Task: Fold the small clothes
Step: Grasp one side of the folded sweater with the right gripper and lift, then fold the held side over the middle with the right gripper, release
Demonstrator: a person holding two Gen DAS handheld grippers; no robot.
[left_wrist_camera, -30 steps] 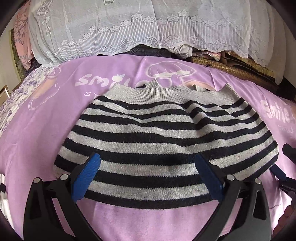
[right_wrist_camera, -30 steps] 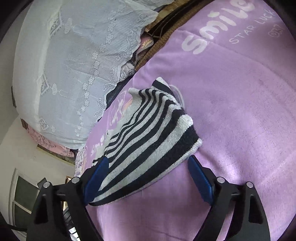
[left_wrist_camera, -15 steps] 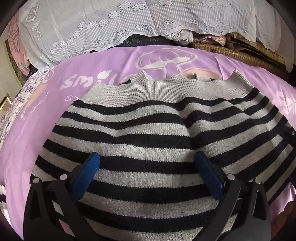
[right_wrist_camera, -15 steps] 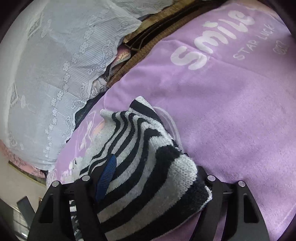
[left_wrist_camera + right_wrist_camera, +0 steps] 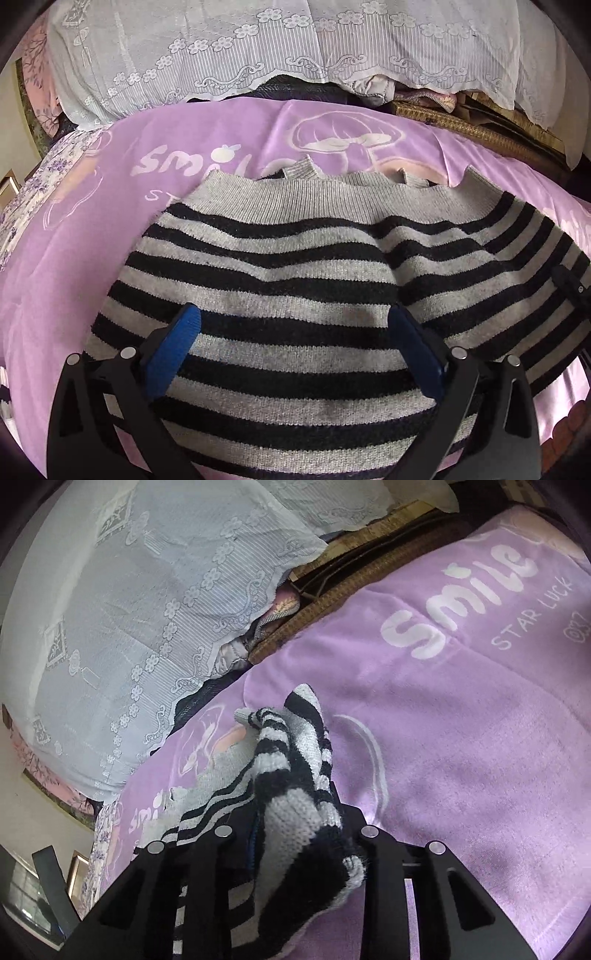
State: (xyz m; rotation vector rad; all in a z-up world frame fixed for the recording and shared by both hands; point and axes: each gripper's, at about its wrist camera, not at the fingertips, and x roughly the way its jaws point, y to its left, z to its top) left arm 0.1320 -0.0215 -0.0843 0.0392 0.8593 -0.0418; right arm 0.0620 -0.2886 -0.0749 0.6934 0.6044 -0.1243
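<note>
**Striped knit on the bed, one side pinched, fold in progress**

Left wrist view. We see the striped sweater spread over the purple blanket on the bed, its grey ribbed band at the far edge, near the "smile" print. It looks partly folded already: no sleeves lie out to the sides, and grey tabs poke from beneath the far edge, so a layer seems tucked under. Our left gripper hangs over the near half of the garment, jaws spread wide and grasping nothing; its blue pads sit just above the knit or touching it, we cannot tell which. At the garment's right edge a dark piece of the other tool shows. A lace cover drapes the pile behind the bed.

Right wrist view. Our right gripper has its jaws clenched on the sweater's side edge; bunched stripes bulge up between the black fingers. The pinched edge looks raised off the blanket, the rest trailing away to the left.

Progress, as we judge it: sleeves in, body fold not yet done. Left to do: carry the pinched side across, flatten, release.
</note>
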